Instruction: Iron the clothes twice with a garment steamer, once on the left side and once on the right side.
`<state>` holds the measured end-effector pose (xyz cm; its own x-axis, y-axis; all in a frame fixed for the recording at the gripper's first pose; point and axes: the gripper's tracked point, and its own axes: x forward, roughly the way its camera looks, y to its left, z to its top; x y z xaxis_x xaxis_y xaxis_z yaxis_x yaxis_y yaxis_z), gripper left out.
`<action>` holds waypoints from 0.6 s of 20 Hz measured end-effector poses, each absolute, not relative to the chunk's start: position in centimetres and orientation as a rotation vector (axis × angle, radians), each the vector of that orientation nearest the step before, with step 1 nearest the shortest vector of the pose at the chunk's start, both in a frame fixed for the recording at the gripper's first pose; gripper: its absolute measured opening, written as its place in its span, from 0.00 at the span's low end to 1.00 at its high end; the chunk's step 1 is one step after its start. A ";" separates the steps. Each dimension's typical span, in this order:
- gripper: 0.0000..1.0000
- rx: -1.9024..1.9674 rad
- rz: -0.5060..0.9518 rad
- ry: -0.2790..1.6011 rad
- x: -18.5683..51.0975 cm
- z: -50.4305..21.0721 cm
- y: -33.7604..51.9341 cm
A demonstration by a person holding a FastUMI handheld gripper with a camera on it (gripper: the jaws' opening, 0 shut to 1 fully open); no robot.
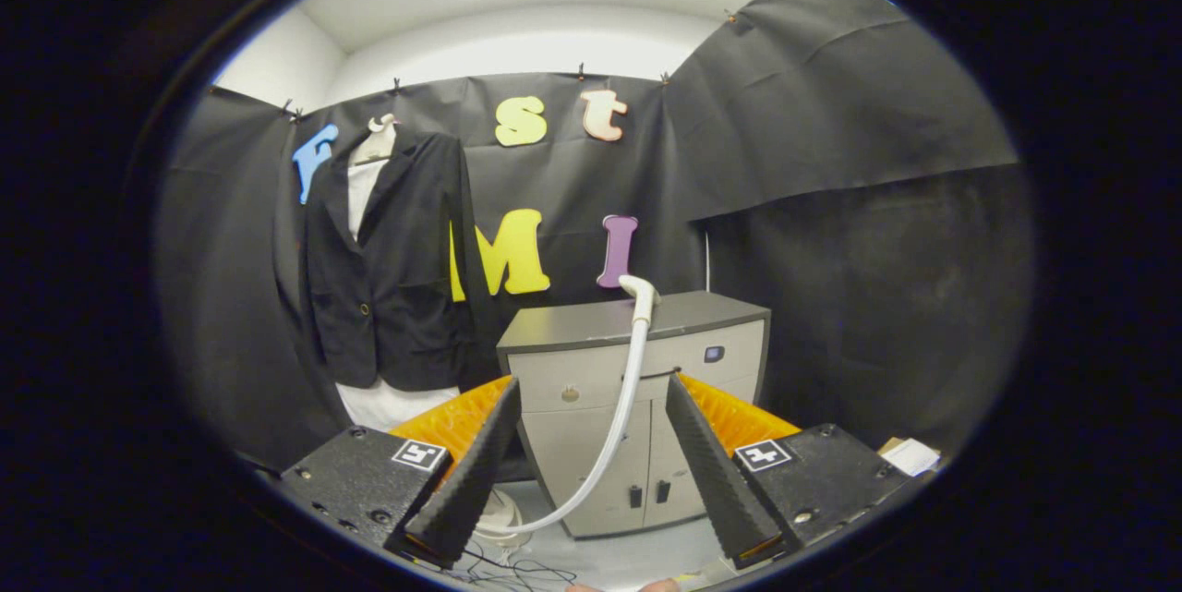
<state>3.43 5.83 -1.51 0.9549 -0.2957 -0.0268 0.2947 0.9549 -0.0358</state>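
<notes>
Gripper view: jaws apart, facing steamer hose (617,416).

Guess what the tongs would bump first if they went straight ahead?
Probably the steamer hose, which rises between the open tongs in front of the cabinet. If they slid past it, the cabinet comes next. Depth is hard to judge here.

Gripper (591,472) level, fingers (466,481) spread wide apart, holding nothing
</notes>
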 end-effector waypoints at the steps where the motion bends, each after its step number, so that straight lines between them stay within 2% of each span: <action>1: 0.98 -0.026 -0.303 0.038 3.8 -1.5 5.9; 6: 0.98 -0.059 -0.316 0.047 6.8 -1.2 3.3; 12: 0.98 -0.064 -0.257 0.022 14.6 0.6 -0.5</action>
